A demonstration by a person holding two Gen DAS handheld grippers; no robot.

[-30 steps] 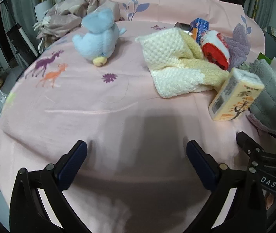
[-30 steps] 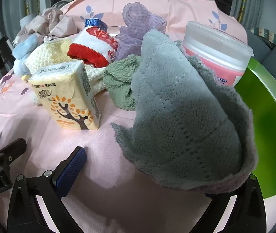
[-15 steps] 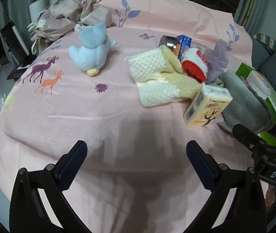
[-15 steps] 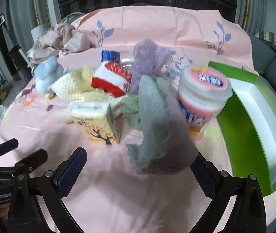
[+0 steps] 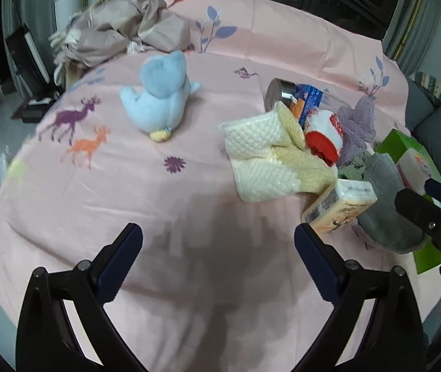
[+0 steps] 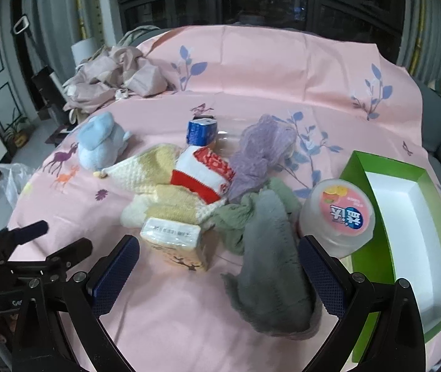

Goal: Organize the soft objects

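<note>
Now, grey cloth [image 6: 270, 263]: limp heap on the pink sheet [image 6: 174, 325], beside the green box [image 6: 437, 248], touching the tissue pack [image 6: 174, 245].
Handling: light, floppy, likely to drape; pinch a raised fold.
Right gripper [image 6: 217, 272]: jaws apart, empty.
Left gripper [image 5: 218, 257]: spread wide, holding nothing.
</note>
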